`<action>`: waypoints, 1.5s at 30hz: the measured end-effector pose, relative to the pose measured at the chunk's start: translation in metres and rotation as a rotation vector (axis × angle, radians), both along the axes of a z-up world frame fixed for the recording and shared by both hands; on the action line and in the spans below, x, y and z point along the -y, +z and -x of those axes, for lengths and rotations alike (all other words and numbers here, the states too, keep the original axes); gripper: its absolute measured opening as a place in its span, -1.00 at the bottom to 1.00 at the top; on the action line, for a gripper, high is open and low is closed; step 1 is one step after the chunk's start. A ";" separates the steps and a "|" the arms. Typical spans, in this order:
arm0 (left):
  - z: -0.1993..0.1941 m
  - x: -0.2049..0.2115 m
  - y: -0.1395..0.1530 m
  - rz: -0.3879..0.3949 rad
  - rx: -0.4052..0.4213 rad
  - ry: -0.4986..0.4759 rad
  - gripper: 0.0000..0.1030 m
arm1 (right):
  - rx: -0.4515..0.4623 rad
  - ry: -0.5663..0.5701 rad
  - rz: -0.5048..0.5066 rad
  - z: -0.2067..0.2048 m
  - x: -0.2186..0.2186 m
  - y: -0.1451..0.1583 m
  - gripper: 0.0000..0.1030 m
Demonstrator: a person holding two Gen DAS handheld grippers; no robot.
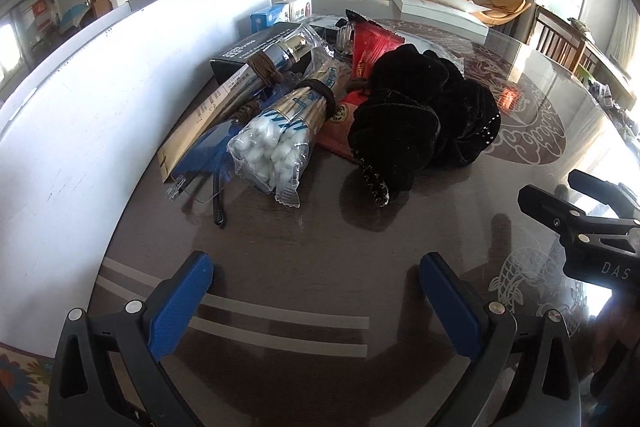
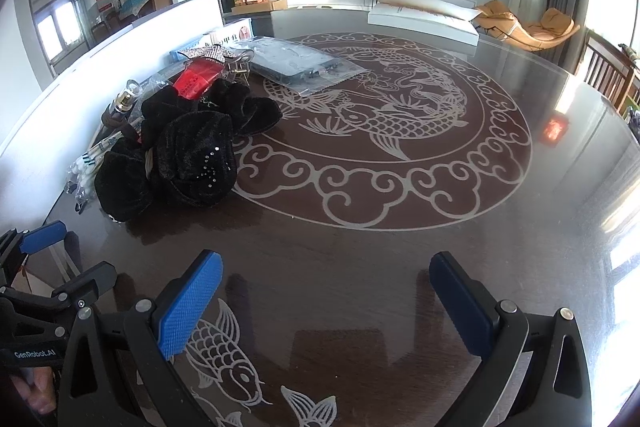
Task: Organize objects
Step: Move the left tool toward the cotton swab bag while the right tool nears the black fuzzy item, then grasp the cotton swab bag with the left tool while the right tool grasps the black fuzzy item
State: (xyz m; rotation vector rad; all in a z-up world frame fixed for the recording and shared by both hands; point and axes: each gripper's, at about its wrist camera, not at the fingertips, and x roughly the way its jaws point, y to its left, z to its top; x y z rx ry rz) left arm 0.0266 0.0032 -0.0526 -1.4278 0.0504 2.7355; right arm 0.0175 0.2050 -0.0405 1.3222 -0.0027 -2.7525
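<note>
A pile of small goods lies on the dark patterned table [image 1: 320, 247]. In it are a black velvet bow [image 1: 424, 119] [image 2: 180, 163], a clear bag of cotton swabs [image 1: 276, 143] [image 2: 82, 175], a red packet [image 1: 372, 47] [image 2: 198, 79], a silver-and-gold bottle [image 1: 280, 55] [image 2: 126, 99], a black box [image 1: 240, 57] and clear glasses [image 1: 200, 179]. A flat item in clear plastic [image 2: 296, 65] lies behind the pile. My left gripper [image 1: 316, 287] is open, low over the table in front of the pile. My right gripper [image 2: 326, 287] is open over bare table, right of the bow.
A long white box wall [image 1: 72, 115] [image 2: 120, 47] runs along the table's left side. A flat white box [image 2: 424, 17] [image 1: 440, 13] sits at the table's far edge. Blue-and-white cartons [image 1: 280, 13] stand behind the pile. Wooden chairs [image 2: 608, 75] stand at the right.
</note>
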 end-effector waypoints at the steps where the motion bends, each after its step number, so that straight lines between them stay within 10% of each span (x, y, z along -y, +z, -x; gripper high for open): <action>1: 0.000 0.000 -0.001 0.001 0.001 -0.002 1.00 | 0.002 0.000 0.001 0.000 0.000 0.000 1.00; 7: -0.011 0.008 -0.001 0.002 0.001 -0.028 1.00 | 0.059 -0.016 0.005 0.009 0.001 0.000 1.00; 14: -0.014 0.026 -0.001 -0.003 -0.015 0.049 1.00 | 0.099 -0.064 0.385 0.051 0.010 0.017 1.00; 22: -0.016 0.030 -0.002 -0.005 -0.037 0.028 1.00 | 0.118 0.089 0.157 0.076 0.062 0.008 1.00; 27: -0.013 0.031 -0.002 -0.006 -0.040 0.034 1.00 | 0.136 0.090 0.015 0.043 0.016 0.016 1.00; 34: -0.011 0.027 -0.002 -0.005 -0.037 0.049 1.00 | 0.038 0.061 0.108 -0.001 -0.038 0.053 1.00; 45: 0.026 0.039 0.027 -0.064 -0.065 0.025 0.93 | 0.024 0.117 0.146 -0.034 -0.036 0.026 1.00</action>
